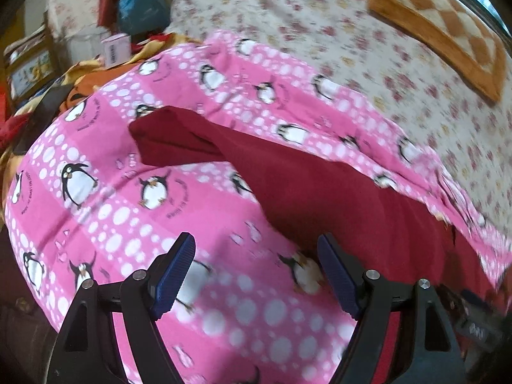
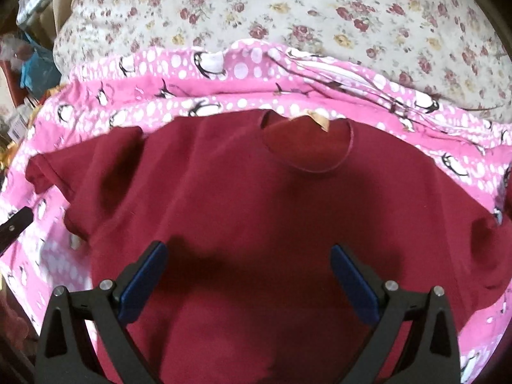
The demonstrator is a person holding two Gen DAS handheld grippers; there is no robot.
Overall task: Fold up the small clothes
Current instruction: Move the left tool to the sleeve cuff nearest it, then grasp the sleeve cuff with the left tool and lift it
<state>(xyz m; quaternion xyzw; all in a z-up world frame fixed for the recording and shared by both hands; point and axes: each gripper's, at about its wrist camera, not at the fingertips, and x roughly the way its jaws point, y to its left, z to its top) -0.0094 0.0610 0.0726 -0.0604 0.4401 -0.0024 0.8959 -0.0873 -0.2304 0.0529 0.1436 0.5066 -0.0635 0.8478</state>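
A small dark red T-shirt [image 2: 256, 211] lies spread flat on a pink penguin-print blanket [image 2: 243, 73], its round neck [image 2: 307, 147] at the far side and one short sleeve [image 2: 54, 166] out to the left. My right gripper [image 2: 248, 249] is open and empty, hovering over the shirt's middle. In the left wrist view the shirt [image 1: 320, 185] runs from centre to right, with a sleeve [image 1: 169, 140] pointing left. My left gripper [image 1: 256, 246] is open and empty, over the blanket [image 1: 128, 211] at the shirt's edge.
The blanket lies on a floral bedsheet [image 1: 352, 32]. An orange checkered cushion [image 1: 448, 32] lies at the far right. Orange and yellow clothes [image 1: 86, 80], a blue bag [image 1: 140, 6] and boxes are piled at the far left. The left gripper's tip [image 2: 16, 224] shows at the right wrist view's left edge.
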